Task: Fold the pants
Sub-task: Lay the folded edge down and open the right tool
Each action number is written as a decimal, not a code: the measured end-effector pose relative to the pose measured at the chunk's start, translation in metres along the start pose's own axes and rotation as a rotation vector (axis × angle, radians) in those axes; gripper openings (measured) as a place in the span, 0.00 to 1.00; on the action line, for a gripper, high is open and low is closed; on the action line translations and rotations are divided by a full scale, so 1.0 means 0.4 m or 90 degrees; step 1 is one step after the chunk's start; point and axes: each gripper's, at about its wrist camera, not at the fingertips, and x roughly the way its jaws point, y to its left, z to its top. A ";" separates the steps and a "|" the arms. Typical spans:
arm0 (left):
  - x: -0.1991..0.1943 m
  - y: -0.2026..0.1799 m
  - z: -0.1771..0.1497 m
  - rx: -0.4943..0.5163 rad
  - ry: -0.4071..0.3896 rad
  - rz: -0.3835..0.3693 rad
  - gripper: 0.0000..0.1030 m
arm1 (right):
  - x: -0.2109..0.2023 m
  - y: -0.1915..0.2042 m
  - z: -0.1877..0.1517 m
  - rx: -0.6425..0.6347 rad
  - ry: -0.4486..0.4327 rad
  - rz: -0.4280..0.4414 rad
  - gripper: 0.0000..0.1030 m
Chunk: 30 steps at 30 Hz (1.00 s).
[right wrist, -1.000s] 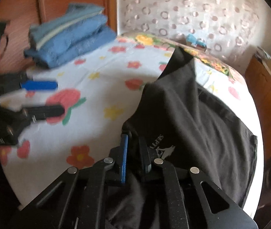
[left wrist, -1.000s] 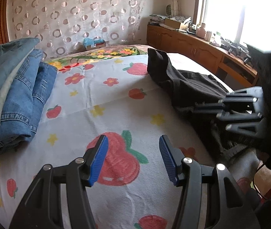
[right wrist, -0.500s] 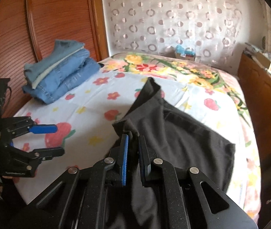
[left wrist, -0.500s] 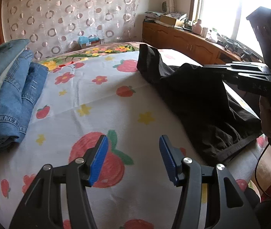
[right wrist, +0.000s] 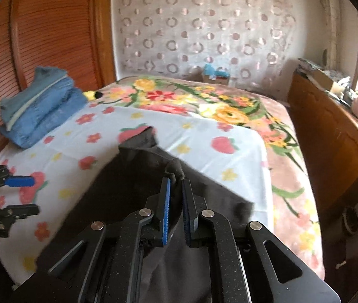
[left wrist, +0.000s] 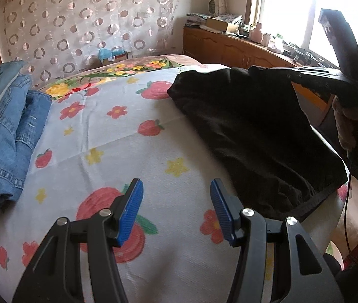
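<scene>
The black pants (right wrist: 133, 192) lie on the right side of the bed (left wrist: 118, 151), over its strawberry-and-flower sheet (left wrist: 153, 257), with one edge lifted off it. The right tongs (right wrist: 176, 202) are clamped on a bunched fold of that black cloth and hold it above the bed; the left tongs (left wrist: 176, 210) stand half open over bare sheet with nothing between the pads. The cloth looks soft, thin and limp, so it should drape and sag from any single pinch; taking the waistband edge (left wrist: 315, 202) or a leg hem at two points would likely keep it flat. A stack of folded jeans (left wrist: 4, 136) sits at the left edge, well apart. Compared with a second ago, the right tongs have risen and drawn the cloth up, so the pants spread wider across the bed.
</scene>
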 end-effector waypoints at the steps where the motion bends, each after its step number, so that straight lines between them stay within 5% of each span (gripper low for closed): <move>1: 0.005 -0.004 0.002 0.001 0.002 0.000 0.53 | 0.006 -0.014 0.000 0.001 0.003 -0.004 0.06; 14: 0.039 -0.050 0.019 0.020 0.021 -0.007 0.53 | 0.063 -0.150 -0.029 0.055 0.039 -0.033 0.07; 16: 0.044 -0.057 0.019 0.021 0.023 -0.009 0.53 | 0.066 -0.159 -0.031 0.069 0.040 -0.051 0.29; 27: 0.048 -0.079 0.015 0.026 0.027 -0.015 0.53 | 0.026 -0.174 -0.063 0.092 0.044 -0.040 0.32; 30: 0.039 -0.084 0.013 0.027 0.022 -0.015 0.53 | 0.004 -0.159 -0.077 0.094 0.042 -0.034 0.39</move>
